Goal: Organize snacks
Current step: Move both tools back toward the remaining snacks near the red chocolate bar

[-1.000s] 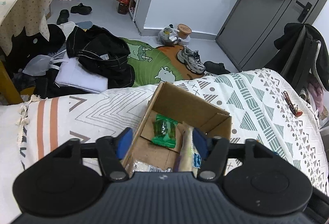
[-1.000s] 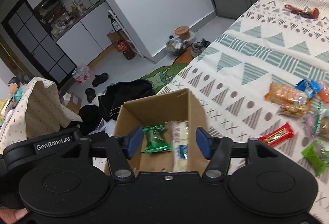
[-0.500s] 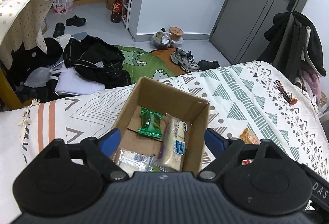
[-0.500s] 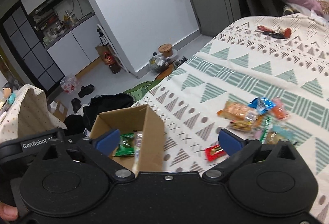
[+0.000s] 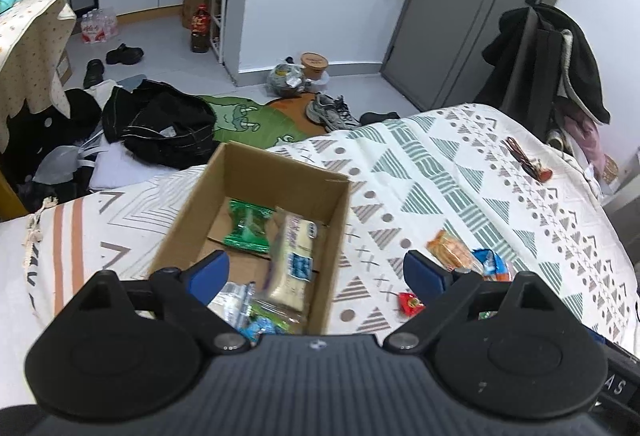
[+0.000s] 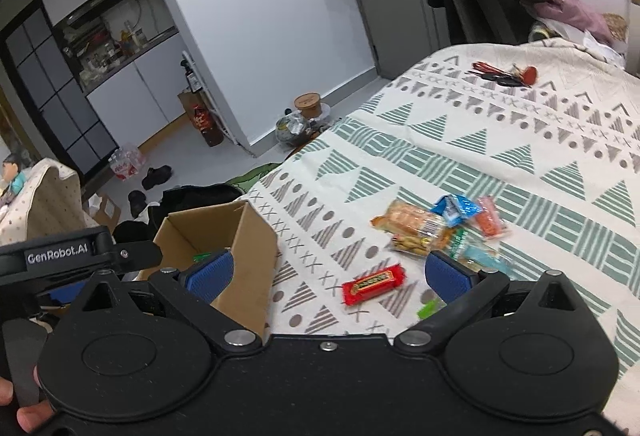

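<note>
An open cardboard box (image 5: 276, 176) (image 6: 252, 236) stands on the patterned bedspread. It holds a green packet (image 5: 248, 230), a pale wafer pack (image 5: 294, 256) and more wrapped snacks at its near end. My left gripper (image 5: 316, 276) hangs open above the box's right half, empty. My right gripper (image 6: 328, 274) is open and empty over the bed to the right of the box. A red bar (image 6: 374, 284) lies between its fingers. Further right lies a heap of loose snacks (image 6: 436, 228), with an orange cracker pack (image 5: 450, 250) among them.
A red-tipped object (image 6: 504, 72) lies far back on the bedspread (image 6: 500, 140). On the floor past the bed edge lie dark clothes (image 5: 160, 124), shoes (image 5: 332, 112) and a green mat. A chair draped with coats (image 5: 548, 52) stands at the right.
Both grippers have opened wide and drawn back. The wafer pack has dropped into the box. My right gripper has swung right, from over the box to over the loose snacks.
</note>
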A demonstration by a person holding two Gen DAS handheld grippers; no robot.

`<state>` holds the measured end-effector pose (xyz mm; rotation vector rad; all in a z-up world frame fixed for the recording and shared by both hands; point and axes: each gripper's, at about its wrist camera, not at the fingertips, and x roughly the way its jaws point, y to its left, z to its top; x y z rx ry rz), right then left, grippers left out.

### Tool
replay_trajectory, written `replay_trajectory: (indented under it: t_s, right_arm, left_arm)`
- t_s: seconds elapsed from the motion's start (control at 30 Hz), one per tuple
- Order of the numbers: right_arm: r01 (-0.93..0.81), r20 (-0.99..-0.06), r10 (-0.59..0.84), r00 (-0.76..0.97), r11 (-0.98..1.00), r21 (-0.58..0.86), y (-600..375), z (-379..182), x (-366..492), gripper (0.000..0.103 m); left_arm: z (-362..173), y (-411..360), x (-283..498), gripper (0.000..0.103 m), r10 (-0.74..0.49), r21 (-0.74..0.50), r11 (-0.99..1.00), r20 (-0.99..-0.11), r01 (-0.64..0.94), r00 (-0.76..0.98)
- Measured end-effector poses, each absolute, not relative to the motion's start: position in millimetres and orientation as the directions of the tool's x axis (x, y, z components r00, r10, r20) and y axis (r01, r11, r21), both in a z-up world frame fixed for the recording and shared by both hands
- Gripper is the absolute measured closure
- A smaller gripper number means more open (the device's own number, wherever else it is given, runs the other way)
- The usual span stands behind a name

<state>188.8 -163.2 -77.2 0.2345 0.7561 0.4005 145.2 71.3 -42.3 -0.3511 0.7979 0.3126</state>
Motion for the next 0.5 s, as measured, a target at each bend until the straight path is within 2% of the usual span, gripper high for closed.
replay_trajectory:
  t_s: [0.5]
  right_arm:
    - [-0.262, -0.608, 0.403, 0.684, 0.914, 0.311, -214, -76, 184, 0.0]
  left_arm:
    - [-46, 25, 149, 0.01, 0.103, -0.188, 0.917, -0.74, -0.352, 0.665]
